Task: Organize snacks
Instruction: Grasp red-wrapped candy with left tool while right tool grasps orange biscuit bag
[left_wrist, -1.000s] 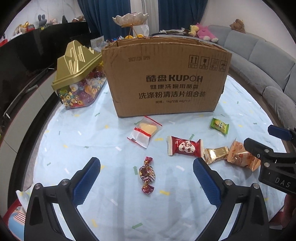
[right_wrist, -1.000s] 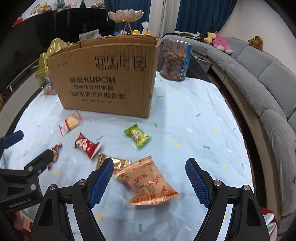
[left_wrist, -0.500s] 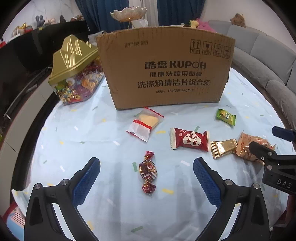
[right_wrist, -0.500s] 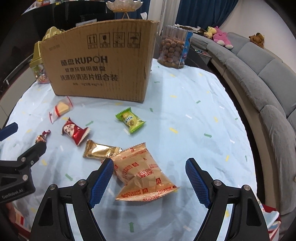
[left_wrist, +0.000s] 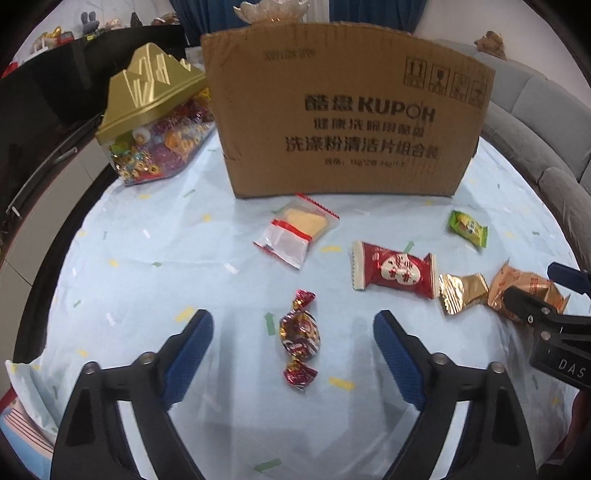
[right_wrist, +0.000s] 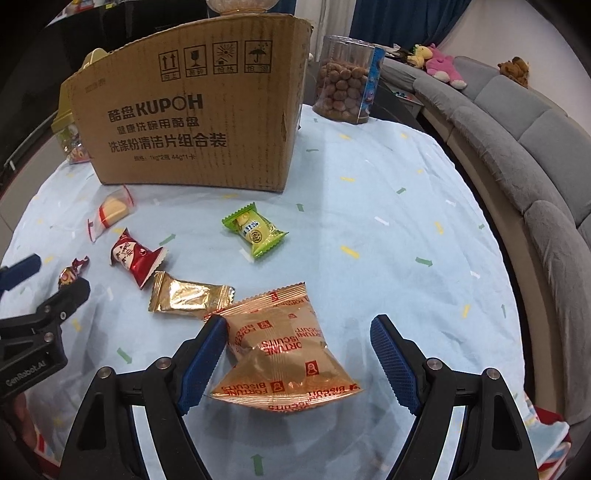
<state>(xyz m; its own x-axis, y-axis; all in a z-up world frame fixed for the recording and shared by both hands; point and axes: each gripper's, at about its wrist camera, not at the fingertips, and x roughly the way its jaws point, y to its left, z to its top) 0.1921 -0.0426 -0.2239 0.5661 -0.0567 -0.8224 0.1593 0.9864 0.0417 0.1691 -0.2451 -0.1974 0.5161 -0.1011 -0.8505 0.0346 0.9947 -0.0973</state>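
Observation:
My left gripper (left_wrist: 292, 319) hovers low over a red twist-wrapped candy (left_wrist: 299, 334). Its jaws are closing, and the candy lies between the pads untouched. My right gripper (right_wrist: 298, 325) stands open astride an orange fortune biscuit packet (right_wrist: 284, 350), its left pad at the packet's edge. On the light blue tablecloth also lie a red packet (left_wrist: 393, 269), a gold packet (right_wrist: 188, 295), a green packet (right_wrist: 255, 230) and a clear packet holding a yellow cake (left_wrist: 297, 230). Behind them stands a brown cardboard box (left_wrist: 343, 110).
A gold-lidded jar of sweets (left_wrist: 155, 122) stands left of the box. A clear tub of brown round snacks (right_wrist: 345, 85) stands at its right rear. A grey sofa (right_wrist: 535, 147) curves round the table's right side. The cloth's edge lies close behind both grippers.
Both grippers have sunk closer to the table. The left jaws have narrowed around the twist candy. The biscuit packet now lies between the right pads.

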